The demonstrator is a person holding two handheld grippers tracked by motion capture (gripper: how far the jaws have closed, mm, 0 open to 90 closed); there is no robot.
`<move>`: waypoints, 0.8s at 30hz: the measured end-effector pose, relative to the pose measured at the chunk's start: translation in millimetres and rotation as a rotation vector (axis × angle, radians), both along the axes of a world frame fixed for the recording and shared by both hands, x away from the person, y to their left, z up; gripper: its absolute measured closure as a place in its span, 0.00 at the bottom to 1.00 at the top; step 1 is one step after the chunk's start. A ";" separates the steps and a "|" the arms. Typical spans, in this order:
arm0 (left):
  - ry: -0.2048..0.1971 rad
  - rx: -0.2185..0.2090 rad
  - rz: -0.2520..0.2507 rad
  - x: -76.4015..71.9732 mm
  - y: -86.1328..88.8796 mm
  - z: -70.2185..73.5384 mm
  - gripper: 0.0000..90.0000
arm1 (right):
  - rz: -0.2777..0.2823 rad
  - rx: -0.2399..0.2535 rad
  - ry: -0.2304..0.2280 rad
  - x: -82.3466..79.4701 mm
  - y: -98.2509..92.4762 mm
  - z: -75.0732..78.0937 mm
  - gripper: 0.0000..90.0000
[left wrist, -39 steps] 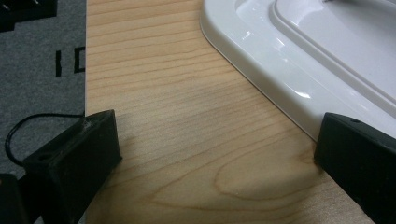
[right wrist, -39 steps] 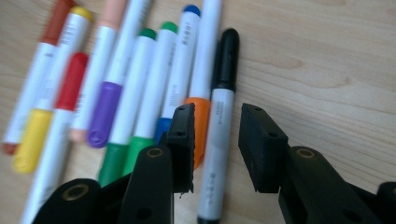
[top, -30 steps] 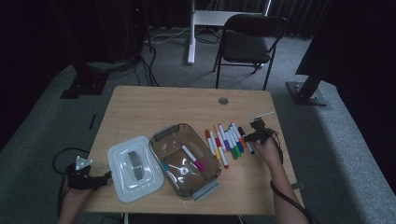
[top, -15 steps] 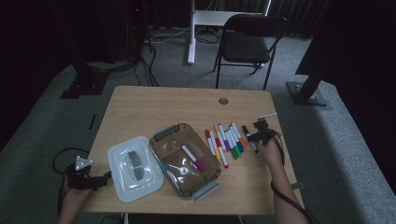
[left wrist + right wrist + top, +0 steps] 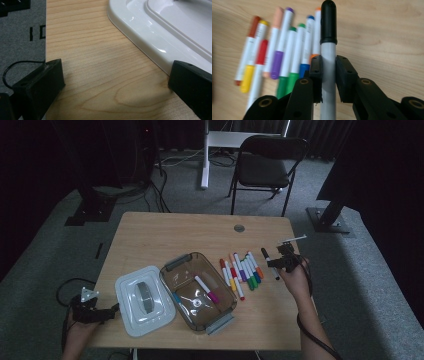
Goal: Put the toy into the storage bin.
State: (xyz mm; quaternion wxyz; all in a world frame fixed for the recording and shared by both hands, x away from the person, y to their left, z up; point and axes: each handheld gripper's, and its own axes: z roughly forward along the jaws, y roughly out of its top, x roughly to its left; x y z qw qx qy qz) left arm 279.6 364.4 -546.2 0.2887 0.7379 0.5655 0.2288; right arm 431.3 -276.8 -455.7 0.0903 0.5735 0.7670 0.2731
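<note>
Black-capped marker (image 5: 328,45), white barrel, between black jaws. Row of markers (image 5: 279,50) at nine o'clock of it: white barrels; caps red, yellow, peach, purple, green, blue, orange. Lid (image 5: 144,299) white; container (image 5: 197,290) brownish, possibly clear. Table (image 5: 170,235) pale woodgrain.

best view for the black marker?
The right gripper view: the black marker fills the centre, clamped between the right tongs, cap pointing away, lifted off the table. The high view shows it small, at the right hand beside the marker row. The left gripper view looks at the lid.
</note>
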 end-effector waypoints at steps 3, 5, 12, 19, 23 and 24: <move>0.000 0.000 0.000 0.0 0.0 0.0 0.01 | 0.012 0.012 -0.027 -6.2 4.9 16.3 0.85; 0.000 0.000 0.000 0.0 0.0 0.0 0.01 | 0.030 0.022 -0.045 -10.8 9.6 28.4 0.85; 0.000 0.000 0.000 0.0 0.0 0.0 0.01 | 0.097 0.060 -0.110 -27.1 29.6 65.0 0.85; -0.001 -0.001 0.001 0.0 -0.1 -0.1 0.01 | 0.163 0.092 -0.174 -48.0 54.6 102.3 0.85; -0.001 0.000 0.000 0.1 0.0 0.0 0.01 | 0.217 0.105 -0.209 -59.0 70.6 118.8 0.85; 0.000 0.000 0.000 0.0 0.0 0.0 0.01 | 0.225 0.104 -0.212 -60.7 73.8 121.1 0.85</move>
